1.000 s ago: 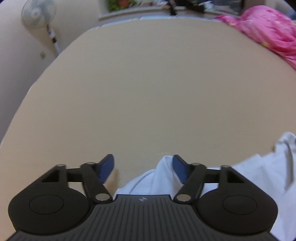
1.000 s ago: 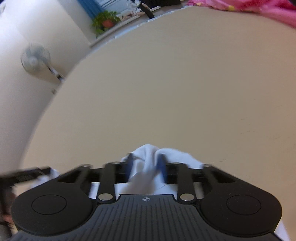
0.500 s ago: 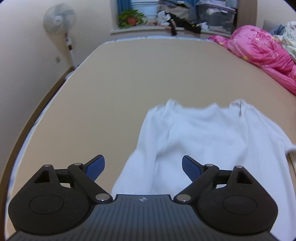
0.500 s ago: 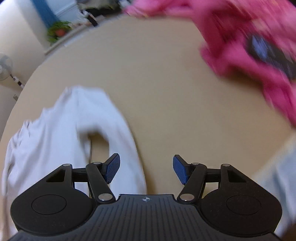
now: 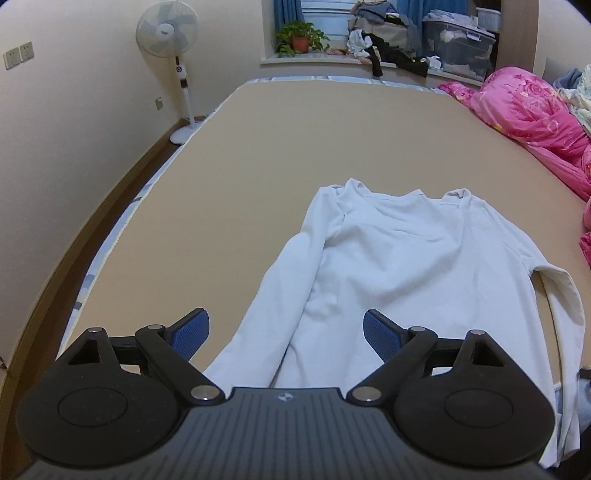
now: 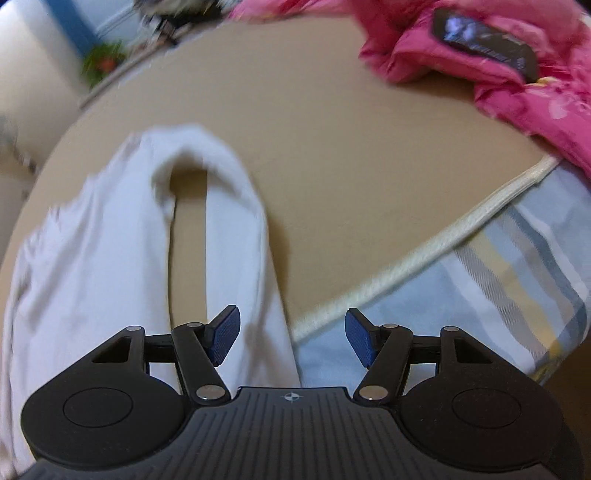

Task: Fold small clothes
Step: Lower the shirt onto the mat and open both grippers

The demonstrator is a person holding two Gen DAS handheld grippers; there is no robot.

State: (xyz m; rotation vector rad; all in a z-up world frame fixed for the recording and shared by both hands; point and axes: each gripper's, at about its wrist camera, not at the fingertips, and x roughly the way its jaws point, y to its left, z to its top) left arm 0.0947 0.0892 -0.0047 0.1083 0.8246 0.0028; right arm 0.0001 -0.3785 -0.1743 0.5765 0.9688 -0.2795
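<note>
Left gripper (image 5: 283, 334) held above the near end of a white long-sleeved top (image 5: 399, 266), blue pads (image 5: 190, 334) spread wide with nothing clamped between them; cloth visible below the gap, untouched

Right gripper (image 6: 291, 341) tilted down over the near edge of the bed, jaws apart and easing closed at this moment, empty, its left pad (image 6: 225, 339) hovering over the top's right sleeve (image 6: 240, 221)

White top spread out flat on a tan bed surface (image 5: 258, 155), neckline toward the far end, hem toward the cameras. Left sleeve (image 5: 273, 280) laid straight alongside the body, running down to the near edge. Right sleeve bent back at the elbow into a narrow loop, a strip of tan sheet showing inside the fold. Some creases across the chest, otherwise smooth

Pink flowered quilt (image 5: 535, 122) bunched along the right side of the bed, well apart from the top, with a dark flat object (image 6: 487, 40) resting on it in the right wrist view; too blurred to identify. Cream piping (image 6: 424, 254) marking the edge of the tan cover, a striped blue, grey and yellow sheet (image 6: 517, 295) exposed beyond it

White pedestal fan (image 5: 168, 35) standing by the wall at the far left corner. Potted plant (image 5: 299, 37) on the window sill, beside a heap of clothes (image 5: 380, 40) and a clear storage box (image 5: 458, 48). Right wrist view partly smeared by motion
</note>
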